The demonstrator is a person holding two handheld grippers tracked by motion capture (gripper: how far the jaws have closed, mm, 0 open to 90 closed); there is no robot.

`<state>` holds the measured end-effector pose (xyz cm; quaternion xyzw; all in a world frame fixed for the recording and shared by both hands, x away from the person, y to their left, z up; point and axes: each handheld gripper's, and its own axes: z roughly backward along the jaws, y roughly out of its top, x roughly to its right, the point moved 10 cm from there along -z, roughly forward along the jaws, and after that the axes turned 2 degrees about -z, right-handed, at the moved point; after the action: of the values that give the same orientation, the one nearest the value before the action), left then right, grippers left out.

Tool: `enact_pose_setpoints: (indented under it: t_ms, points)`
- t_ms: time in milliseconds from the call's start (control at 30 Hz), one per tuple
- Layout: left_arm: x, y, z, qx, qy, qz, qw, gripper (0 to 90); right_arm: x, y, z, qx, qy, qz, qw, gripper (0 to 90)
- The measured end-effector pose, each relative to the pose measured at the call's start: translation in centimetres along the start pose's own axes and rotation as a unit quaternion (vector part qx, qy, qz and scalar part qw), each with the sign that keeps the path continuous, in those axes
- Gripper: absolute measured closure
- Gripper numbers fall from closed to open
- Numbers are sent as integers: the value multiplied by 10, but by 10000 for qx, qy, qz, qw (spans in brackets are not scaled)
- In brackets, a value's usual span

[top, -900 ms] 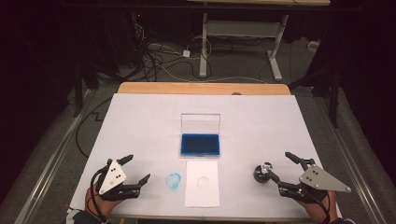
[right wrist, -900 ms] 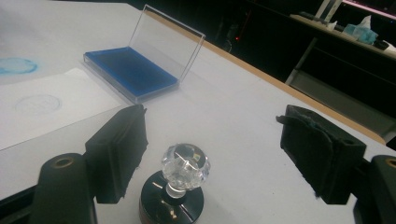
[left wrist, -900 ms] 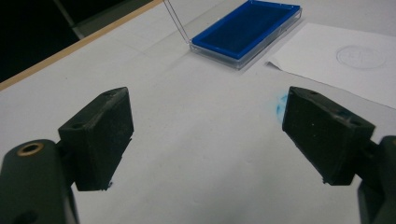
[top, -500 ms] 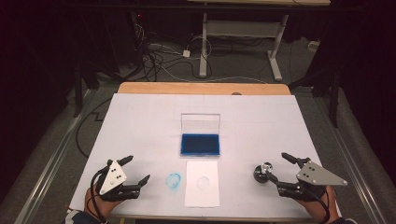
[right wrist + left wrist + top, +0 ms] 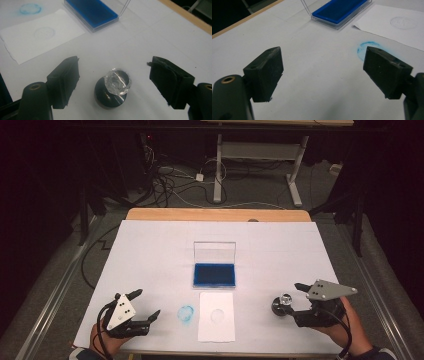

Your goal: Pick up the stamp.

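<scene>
Two black grippers rest wide open and empty: the right gripper (image 5: pixel 113 82), lower right of the high view, straddles a round black stamp with a clear faceted knob (image 5: pixel 115 86), while the left gripper (image 5: pixel 322 75) sits lower left.

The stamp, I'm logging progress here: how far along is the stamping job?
Early. Looks done: the ink pad case lies open, and a faint ring already marks the paper sheet; a blue ring smudge sits on the table cover. In hand: the right gripper stands open around the stamp, not gripping it. The left gripper waits open. Left: grasping, inking, pressing.
</scene>
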<state>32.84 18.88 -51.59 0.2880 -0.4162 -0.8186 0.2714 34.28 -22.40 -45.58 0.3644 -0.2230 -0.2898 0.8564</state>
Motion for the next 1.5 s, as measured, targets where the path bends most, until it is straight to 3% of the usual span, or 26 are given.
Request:
enact_pose_setpoints:
  t_ms: [33,67,100,133,200,333,433,667,967,1167,1500]
  points:
    - [0,0,0,0,0,0,10000,156,0,0,0,0,0,0,10000,234]
    - [0,0,0,18,-1,-2,10000,156,0,0,-2,-90,15,24,10000,238]
    - [0,0,1,18,-3,-2,10000,156,0,-2,-6,-349,52,61,9994,246]
    - [1,0,1,10,0,-10,10000,156,0,-2,-6,-349,52,61,9994,246]
    - [1,-1,1,-22,-2,-22,10000,155,-1,-7,-13,-742,182,70,9971,252]
    - [3,0,1,-2,-44,-45,10000,156,0,-12,-21,-1266,334,130,9913,283]
    - [4,1,0,-9,-43,-74,10000,156,-1,-12,-27,-1477,426,149,9880,317]
    - [5,-1,-2,-58,-53,-84,9999,156,3,-15,-36,-1702,412,113,9845,338]
    - [5,-1,-2,-51,-69,-95,9999,156,12,-25,-44,-1657,434,-202,9850,379]
    - [4,-3,-2,-82,-54,-82,9999,155,13,-25,-43,-1594,432,-188,9861,408]
    - [4,-3,-2,-103,-55,-101,9999,156,9,-30,-48,-1613,559,-165,9852,548]
